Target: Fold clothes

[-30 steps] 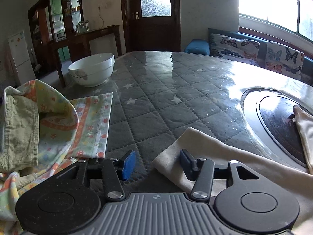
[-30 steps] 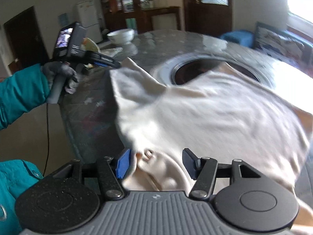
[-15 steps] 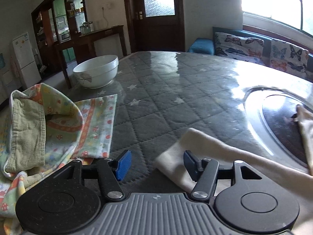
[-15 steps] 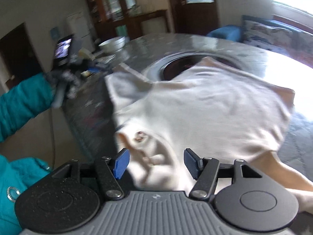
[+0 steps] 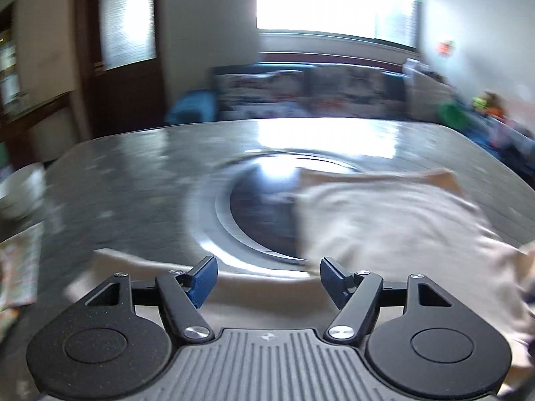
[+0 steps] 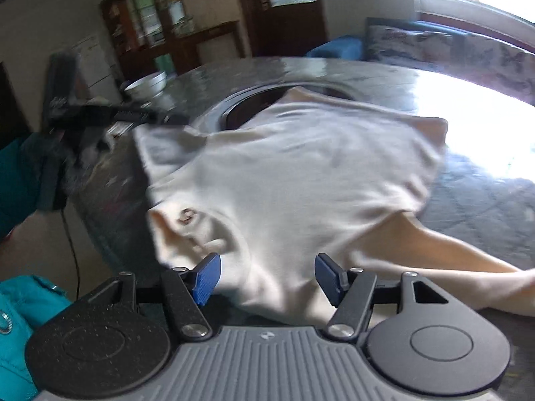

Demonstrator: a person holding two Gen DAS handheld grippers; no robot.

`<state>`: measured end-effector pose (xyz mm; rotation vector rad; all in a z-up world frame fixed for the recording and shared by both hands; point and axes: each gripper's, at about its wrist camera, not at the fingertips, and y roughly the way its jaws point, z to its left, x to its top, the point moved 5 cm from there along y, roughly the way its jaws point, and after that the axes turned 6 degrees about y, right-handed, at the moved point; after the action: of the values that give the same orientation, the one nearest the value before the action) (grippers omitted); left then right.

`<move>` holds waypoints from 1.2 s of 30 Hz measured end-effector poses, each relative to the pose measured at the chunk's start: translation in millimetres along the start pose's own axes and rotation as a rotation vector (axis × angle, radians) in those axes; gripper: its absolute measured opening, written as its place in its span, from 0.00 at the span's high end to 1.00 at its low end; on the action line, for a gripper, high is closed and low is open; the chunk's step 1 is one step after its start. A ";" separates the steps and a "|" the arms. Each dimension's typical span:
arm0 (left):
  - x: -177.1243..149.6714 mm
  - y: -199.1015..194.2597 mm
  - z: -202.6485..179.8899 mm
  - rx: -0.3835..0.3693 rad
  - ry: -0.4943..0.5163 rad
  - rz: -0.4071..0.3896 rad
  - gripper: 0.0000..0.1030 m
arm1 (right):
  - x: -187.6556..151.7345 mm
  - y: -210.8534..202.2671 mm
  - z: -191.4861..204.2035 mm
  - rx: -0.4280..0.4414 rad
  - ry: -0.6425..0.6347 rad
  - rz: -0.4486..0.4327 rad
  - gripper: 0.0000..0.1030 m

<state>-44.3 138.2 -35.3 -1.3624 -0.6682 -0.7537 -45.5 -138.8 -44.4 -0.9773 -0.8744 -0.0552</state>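
Cream garment [image 6: 301,173] spread across grey quilted table [image 6: 474,200], upper edge lapping over the round dark inset [image 6: 247,107] in the tabletop, one long sleeve [image 6: 444,250] trailing off toward the right edge of the right wrist view. Small brown mark [image 6: 187,215] showing near the neck end, close to the table's near edge.

Right gripper [image 6: 265,275] poised low over the near hem, blue pads [image 6: 207,277] standing well apart, cloth lying beneath and between them but not pinched by either pad — open, gripping nothing. Jaws just been edging wider.

Left gripper [image 5: 267,280] seen in its own heavily blurred view, pads spread wide over a strip of the cream fabric [image 5: 260,294], nothing clamped between them. Jaws just been opening here too. Bulk of the garment off to the right in that view [image 5: 401,227], round inset [image 5: 260,220] dead ahead.

Same left gripper [image 6: 157,117] visible from the right wrist camera as well, a dark smeared shape by the garment's far-left corner, gloved hand [image 6: 80,153] and teal sleeve [image 6: 16,173] behind it; contact with the corner impossible to tell through the blur.

White bowl [image 6: 148,83] back near the table's far-left edge. Patterned cloth [image 5: 20,267] just creeping in at the left edge of the left wrist view.
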 end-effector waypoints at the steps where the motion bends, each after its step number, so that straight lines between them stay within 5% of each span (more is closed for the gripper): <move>1: -0.1 1.3 -10.9 -0.027 0.016 0.003 0.30 | 0.7 -4.5 -7.4 -0.023 0.017 -0.015 0.38; 10: -11.8 6.4 -84.0 -0.207 0.133 0.027 0.25 | 5.2 -51.4 -101.1 -0.320 0.237 -0.146 0.38; 15: -18.3 2.9 -104.9 -0.245 0.177 0.035 0.22 | 5.2 -61.0 -169.3 -0.473 0.406 -0.182 0.42; 25: -16.8 -0.3 -122.4 -0.288 0.214 0.029 0.17 | 1.2 -35.3 -187.4 -0.587 0.378 -0.117 0.60; 27: -18.4 1.1 -125.0 -0.295 0.216 0.036 0.16 | -0.3 -35.4 -182.7 -0.577 0.372 -0.121 0.81; 29: -19.4 1.6 -127.5 -0.304 0.219 0.039 0.15 | 0.1 -38.0 -181.1 -0.567 0.381 -0.135 0.88; 36: -14.3 -3.9 -137.6 -0.344 0.243 0.015 0.14 | 11.7 -57.6 -170.2 -0.545 0.380 -0.244 0.93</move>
<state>-57.4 2.2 -58.0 -1.5511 -0.3444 -1.0372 44.4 -294.8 -40.0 -1.3048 -0.6275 -0.6958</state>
